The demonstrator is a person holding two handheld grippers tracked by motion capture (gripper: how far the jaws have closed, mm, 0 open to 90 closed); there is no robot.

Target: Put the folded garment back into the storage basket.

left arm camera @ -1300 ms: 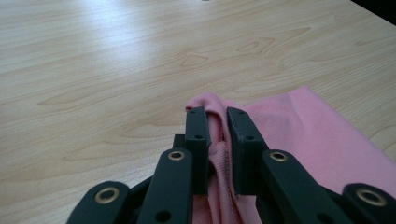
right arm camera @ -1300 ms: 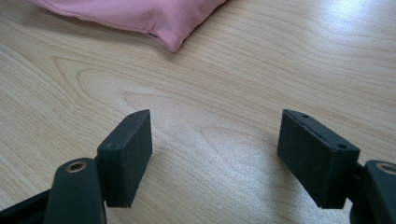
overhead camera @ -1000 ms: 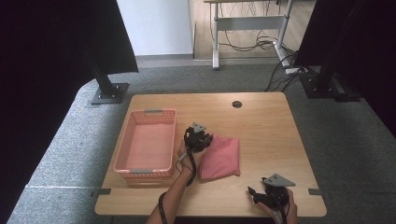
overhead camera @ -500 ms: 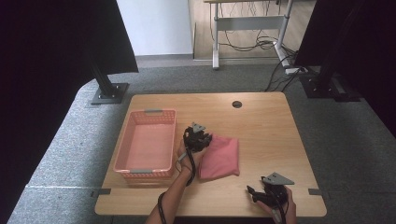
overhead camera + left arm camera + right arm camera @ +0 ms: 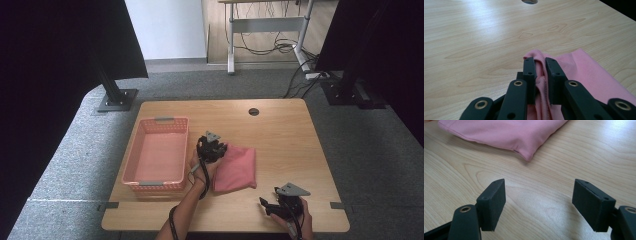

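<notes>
A folded pink cloth (image 5: 236, 168) is lying on the wooden table (image 5: 290, 135), a little toward the person's edge and just to the right of a pink basket (image 5: 156, 154). Its upper left corner is bunching up between the jaws of the left gripper (image 5: 212, 145) — in the left gripper view the two black jaws are pressing a ridge of the fabric (image 5: 540, 83) between them, closed tight on it, while the rest of the cloth is spreading flat to the right. The left hand (image 5: 202, 164) is resting at the cloth's left edge, between cloth and basket, with its cable trailing back along the forearm.

The right gripper (image 5: 280, 204) is sitting well apart from the cloth, near the table's front right edge, held in the right hand (image 5: 298, 217). Its jaws are standing wide apart with nothing between them — bare tabletop is showing in the gap, and a folded corner of the cloth (image 5: 529, 155) is lying farther ahead. A round cable hole (image 5: 254, 111) is sitting near the table's far edge.
</notes>
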